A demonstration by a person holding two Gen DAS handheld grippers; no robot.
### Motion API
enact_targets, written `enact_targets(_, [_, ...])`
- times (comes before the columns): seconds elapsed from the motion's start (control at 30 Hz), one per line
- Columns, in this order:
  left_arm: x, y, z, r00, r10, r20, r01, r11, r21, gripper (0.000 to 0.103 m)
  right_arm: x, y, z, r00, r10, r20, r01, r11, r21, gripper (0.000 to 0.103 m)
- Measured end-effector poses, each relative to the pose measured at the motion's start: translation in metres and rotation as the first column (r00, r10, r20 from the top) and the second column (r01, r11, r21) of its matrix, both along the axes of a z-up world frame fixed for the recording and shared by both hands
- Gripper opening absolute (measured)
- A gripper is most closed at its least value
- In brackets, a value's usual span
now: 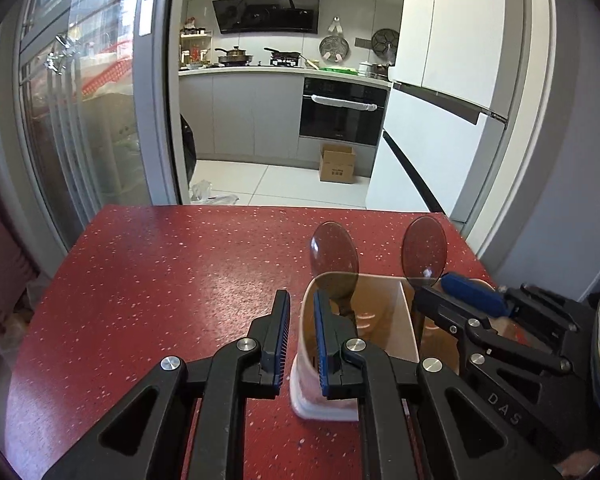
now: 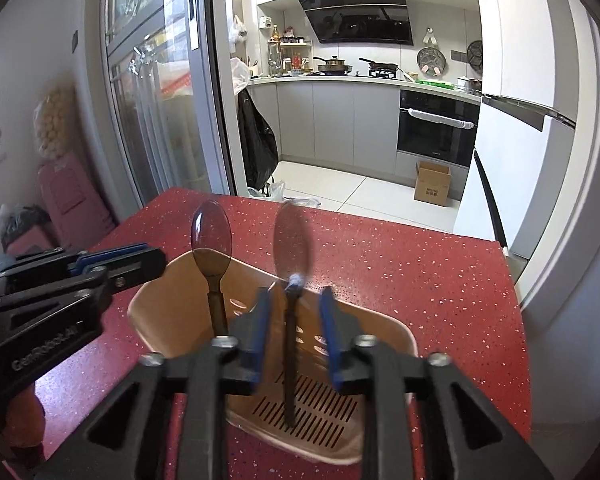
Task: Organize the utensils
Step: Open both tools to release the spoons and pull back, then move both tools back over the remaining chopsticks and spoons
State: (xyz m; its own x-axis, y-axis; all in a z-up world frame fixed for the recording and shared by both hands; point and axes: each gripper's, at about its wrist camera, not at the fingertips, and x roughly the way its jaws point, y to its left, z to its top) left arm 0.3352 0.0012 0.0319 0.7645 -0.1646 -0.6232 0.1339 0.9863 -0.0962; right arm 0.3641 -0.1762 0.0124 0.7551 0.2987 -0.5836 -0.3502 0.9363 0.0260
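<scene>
Left wrist view: on the red table (image 1: 160,280), a beige utensil holder (image 1: 404,320) with a first spoon (image 1: 334,252) and a second spoon (image 1: 424,248) upright inside, bowls up. Left gripper (image 1: 302,344) above the holder's near wall, pads slightly apart, pinching nothing.

Right wrist view: right gripper (image 2: 294,332) spread either side of the second spoon's handle, pads clear of it, handle tip on the slotted floor; first spoon just beside.
</scene>
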Motion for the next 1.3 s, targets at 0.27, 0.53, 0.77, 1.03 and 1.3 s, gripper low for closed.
enact_targets(0.27, [-0.056, 0.02, 0.009, 1.0, 0.013, -0.02, -0.013, 1.0, 0.009, 0.041, -0.035, -0.015, 0.027, 1.0, -0.003, -0.029, 0.005, 0.997, 0.082, 0.052])
enact_targets(0.53, [-0.137, 0.047, -0.019, 0.991, 0.043, -0.124, -0.046, 0.999, -0.016, 0.041, -0.107, -0.035, -0.001, 0.966, 0.038, -0.257, 0.002, 0.988, 0.154, 0.056])
enact_targets(0.77, [-0.197, 0.052, -0.055, 0.981, 0.063, -0.186, -0.068, 0.997, -0.024, 0.041, -0.172, -0.043, -0.052, 0.91, 0.011, -0.414, 0.035, 0.994, 0.102, 0.056])
enact_targets(1.03, [-0.235, 0.06, -0.092, 0.963, 0.064, -0.263, -0.082, 0.995, -0.059, 0.042, -0.22, -0.05, -0.086, 0.861, -0.036, -0.507, 0.091, 0.992, 0.084, 0.055])
enact_targets(1.3, [-0.249, 0.061, -0.103, 0.96, 0.101, -0.261, -0.11, 0.994, -0.02, 0.103, -0.239, -0.045, -0.095, 0.854, -0.047, -0.519, 0.092, 0.994, 0.063, 0.056])
